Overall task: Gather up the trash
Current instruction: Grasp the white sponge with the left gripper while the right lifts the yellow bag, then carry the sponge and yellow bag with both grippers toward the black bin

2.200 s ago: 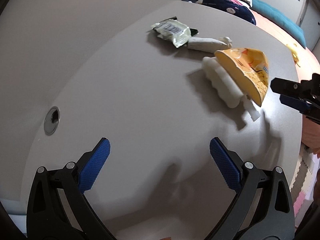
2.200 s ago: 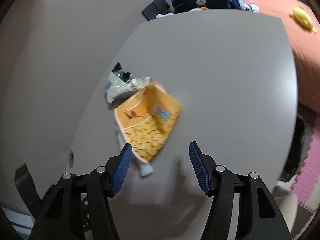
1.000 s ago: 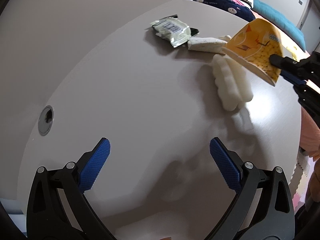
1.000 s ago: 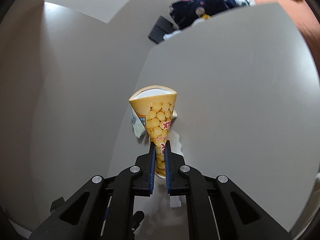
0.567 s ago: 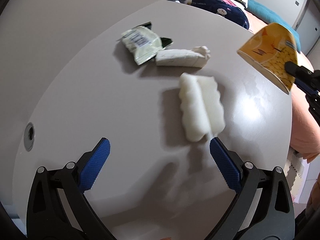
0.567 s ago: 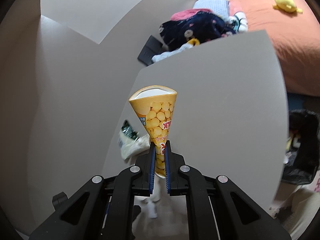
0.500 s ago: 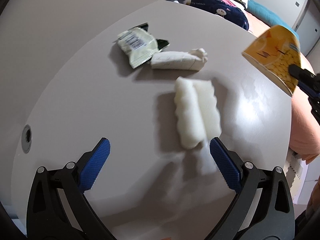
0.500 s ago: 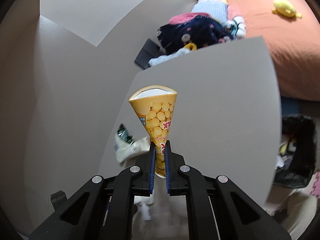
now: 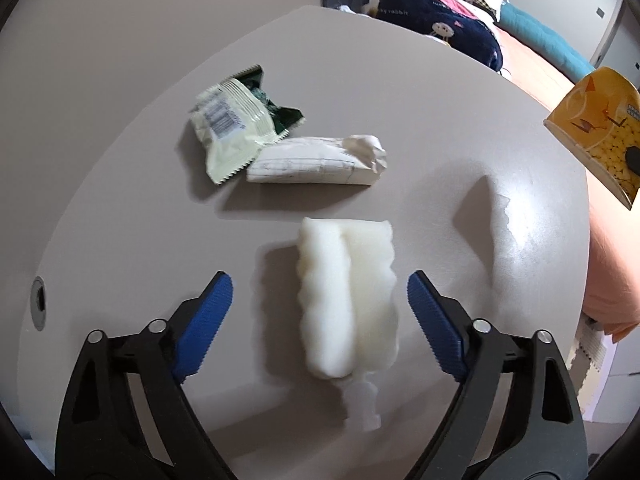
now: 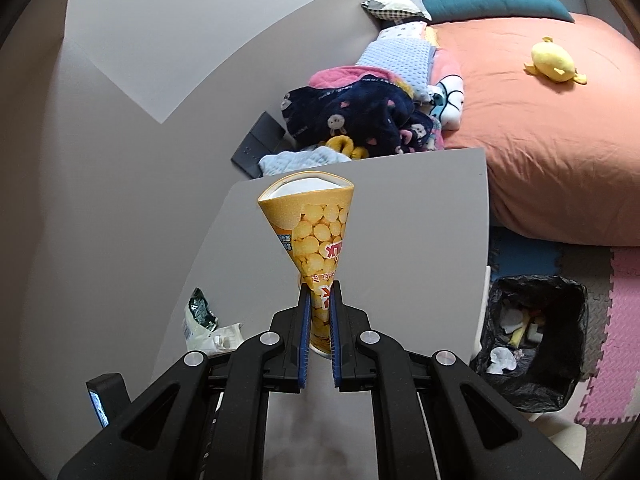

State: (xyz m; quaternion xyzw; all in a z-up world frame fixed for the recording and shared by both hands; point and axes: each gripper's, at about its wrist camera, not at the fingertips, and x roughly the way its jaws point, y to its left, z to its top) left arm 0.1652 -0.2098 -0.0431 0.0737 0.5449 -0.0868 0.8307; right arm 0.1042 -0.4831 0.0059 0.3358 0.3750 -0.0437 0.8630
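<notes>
My right gripper (image 10: 319,292) is shut on a yellow snack carton (image 10: 316,236) and holds it in the air above the grey table (image 10: 420,208). The carton also shows at the right edge of the left wrist view (image 9: 600,128). My left gripper (image 9: 320,304) is open and empty, with a white wavy foam piece (image 9: 346,292) lying between its fingers on the table. A pale green wrapper (image 9: 232,124) and a white paper packet (image 9: 316,160) lie just beyond the foam. The wrapper also shows in the right wrist view (image 10: 198,320).
A trash bin with a black liner (image 10: 536,328) stands on the floor to the right of the table and holds some waste. A bed with an orange cover (image 10: 540,128) and a pile of clothes (image 10: 360,116) lie beyond the table. A cable hole (image 9: 39,304) is at the table's left.
My right gripper has lifted the carton and swung right, bringing the trash bin into view. My left gripper has moved forward so the foam piece now lies between its open fingers.
</notes>
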